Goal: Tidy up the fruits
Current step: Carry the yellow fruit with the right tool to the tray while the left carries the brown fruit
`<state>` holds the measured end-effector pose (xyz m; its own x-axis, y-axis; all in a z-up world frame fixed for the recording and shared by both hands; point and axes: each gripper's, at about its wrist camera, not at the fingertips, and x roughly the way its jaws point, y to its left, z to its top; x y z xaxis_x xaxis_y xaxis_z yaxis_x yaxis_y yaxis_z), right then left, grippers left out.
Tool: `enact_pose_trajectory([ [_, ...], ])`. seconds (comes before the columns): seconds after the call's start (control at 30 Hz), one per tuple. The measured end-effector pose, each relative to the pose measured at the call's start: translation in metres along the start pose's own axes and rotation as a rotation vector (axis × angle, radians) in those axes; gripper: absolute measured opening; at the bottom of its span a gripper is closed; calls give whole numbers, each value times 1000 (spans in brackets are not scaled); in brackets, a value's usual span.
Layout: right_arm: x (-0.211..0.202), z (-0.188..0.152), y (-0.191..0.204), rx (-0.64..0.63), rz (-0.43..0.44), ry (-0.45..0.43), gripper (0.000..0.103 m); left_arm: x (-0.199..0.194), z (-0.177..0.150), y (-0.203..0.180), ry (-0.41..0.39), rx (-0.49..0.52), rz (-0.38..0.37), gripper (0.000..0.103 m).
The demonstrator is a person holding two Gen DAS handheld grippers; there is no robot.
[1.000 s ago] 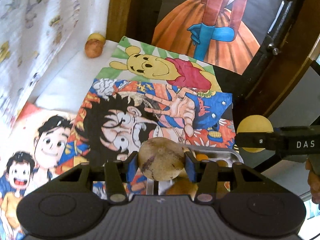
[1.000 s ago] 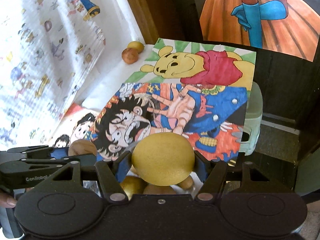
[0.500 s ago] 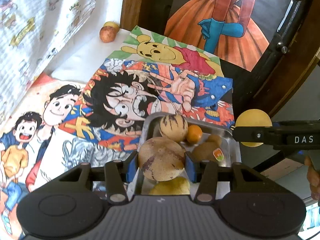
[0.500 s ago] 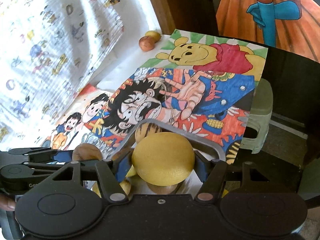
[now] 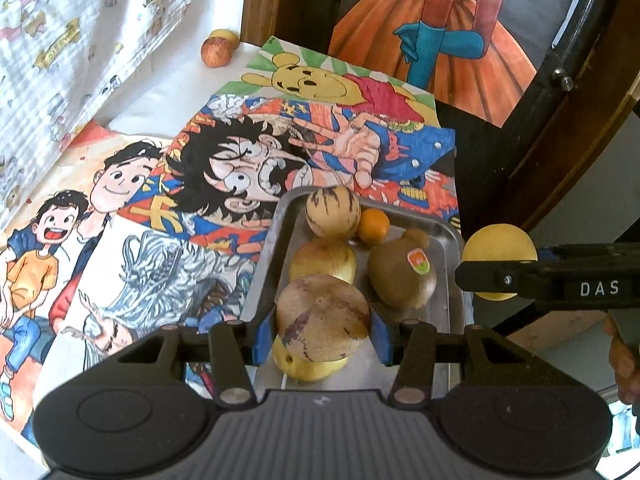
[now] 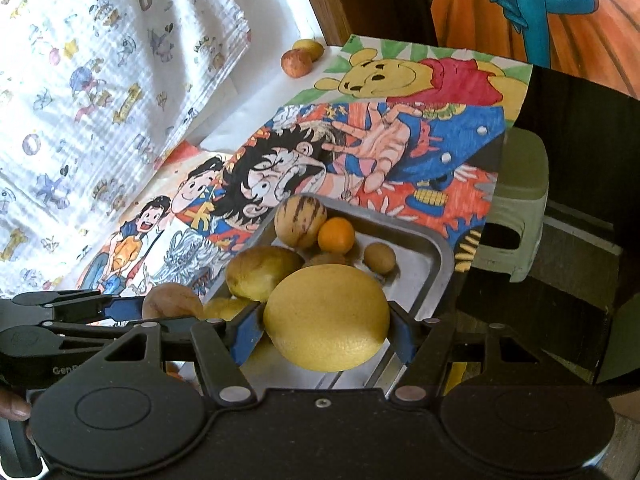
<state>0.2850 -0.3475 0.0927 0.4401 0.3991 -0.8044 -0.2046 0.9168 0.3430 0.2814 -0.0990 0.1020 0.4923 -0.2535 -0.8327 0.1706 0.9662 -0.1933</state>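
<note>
Item one — left gripper (image 5: 322,322): your fingers are clamped on a tan, purple-streaked melon-like fruit (image 5: 322,316), holding it above the near end of the metal tray (image 5: 272,236).

Item two — right gripper (image 6: 326,330): fingers closed around a large yellow round fruit (image 6: 326,316), over the tray's near right corner.

Tray contents: a striped melon-like fruit (image 5: 332,212) at the far end, an orange (image 5: 373,226) beside it, a stickered kiwi (image 5: 402,276), and yellow fruit below your left load.

Stray stock: two small fruits (image 5: 218,48) sit well apart at the far corner of the surface (image 5: 160,92).

Deciding relation: the tray lies directly beneath and ahead of both loads, and the left hand's sits further in over it. Free floor appears to be on the right side, near the kiwi.
</note>
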Motion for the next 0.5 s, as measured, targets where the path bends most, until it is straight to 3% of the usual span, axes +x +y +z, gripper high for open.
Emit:
enact_pose_trajectory([
  [0.5, 17, -23, -1, 24, -5, 73, 67, 1, -35, -17, 85, 50, -42, 53],
])
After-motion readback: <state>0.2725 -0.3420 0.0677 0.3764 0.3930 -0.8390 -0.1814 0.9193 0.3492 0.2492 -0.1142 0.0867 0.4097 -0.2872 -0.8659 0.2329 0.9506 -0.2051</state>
